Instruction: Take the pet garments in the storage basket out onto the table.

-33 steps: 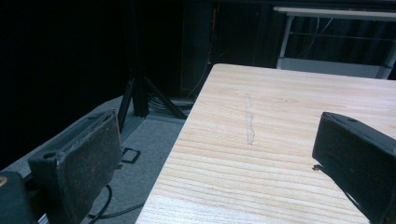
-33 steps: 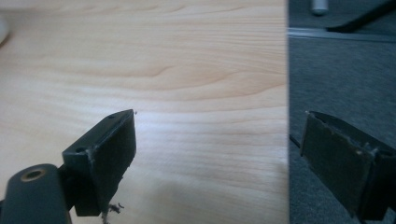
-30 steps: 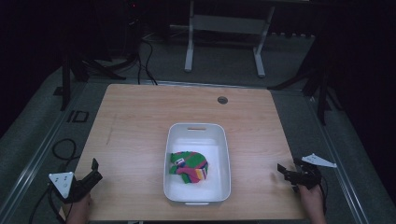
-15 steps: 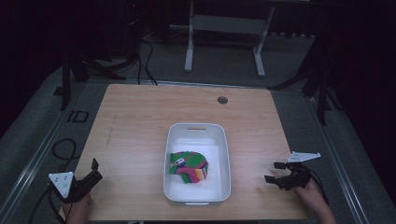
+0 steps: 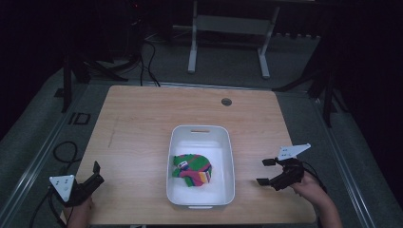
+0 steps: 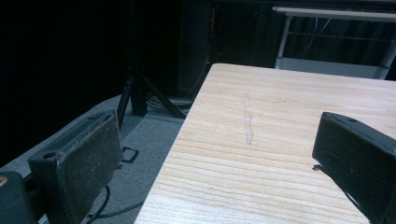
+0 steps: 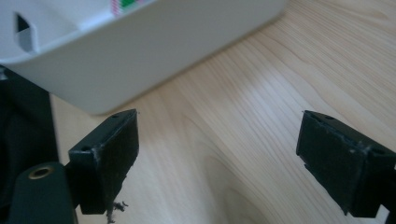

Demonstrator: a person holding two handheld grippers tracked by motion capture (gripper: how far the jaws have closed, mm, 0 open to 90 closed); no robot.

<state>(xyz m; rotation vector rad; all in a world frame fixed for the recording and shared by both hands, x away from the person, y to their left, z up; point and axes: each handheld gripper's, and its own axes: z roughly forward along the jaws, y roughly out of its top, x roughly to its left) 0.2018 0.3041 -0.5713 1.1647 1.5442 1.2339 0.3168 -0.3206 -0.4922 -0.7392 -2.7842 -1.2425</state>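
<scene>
Wooden table (image 5: 142,123) under dark room, one white tub (image 5: 223,142) at centre, one multicoloured cloth (image 5: 192,170) bundled inside. My two tongs: left gripper (image 5: 96,172) at near-left table corner, jaws spread, empty; right gripper (image 5: 264,172) just right of tub, jaws spread, empty.

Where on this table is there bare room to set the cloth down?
Bare wood lies between the white bin and the table's left edge, and across the far strip up to the round hole. Right of the bin is tighter: the open right gripper sits there.
</scene>
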